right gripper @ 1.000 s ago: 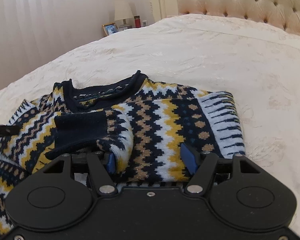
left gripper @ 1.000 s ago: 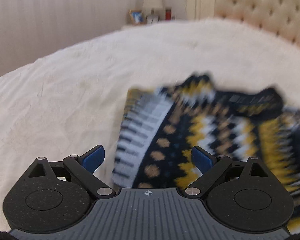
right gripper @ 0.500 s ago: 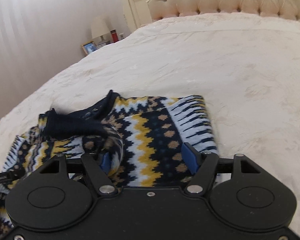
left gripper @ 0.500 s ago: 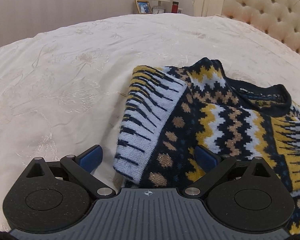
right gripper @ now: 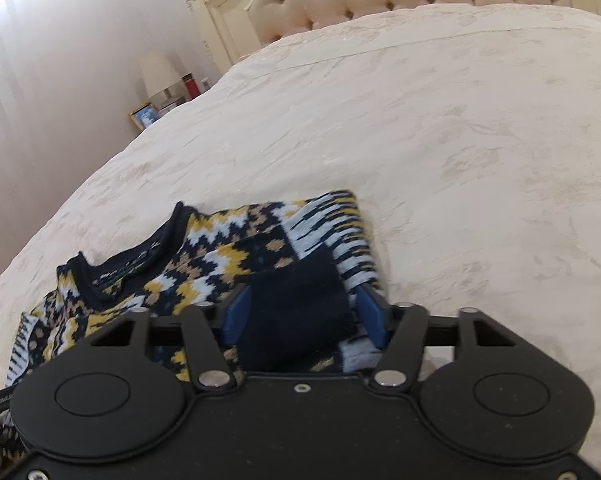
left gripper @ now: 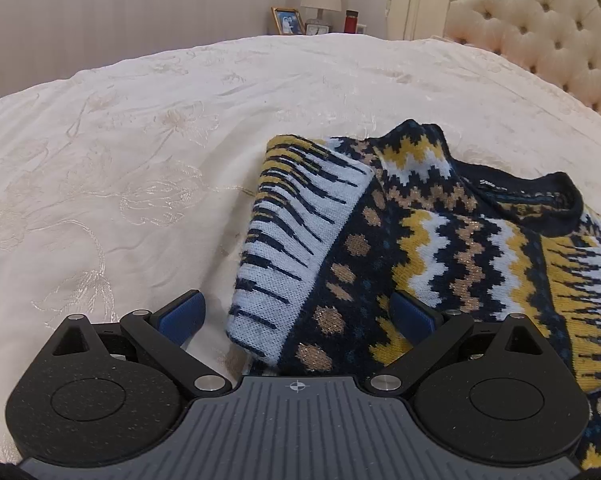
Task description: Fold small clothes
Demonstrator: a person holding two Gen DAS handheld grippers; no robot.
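A small knitted sweater (left gripper: 440, 248) in navy, mustard, pale blue and tan zigzag and dot bands lies partly folded on a cream embroidered bed (left gripper: 140, 152). Its side panel of pale blue and navy stripes is turned over the body, and the navy ribbed neckline (left gripper: 540, 196) lies open, facing up. In the right wrist view a plain navy cuff (right gripper: 296, 312) is folded across the patterned front.
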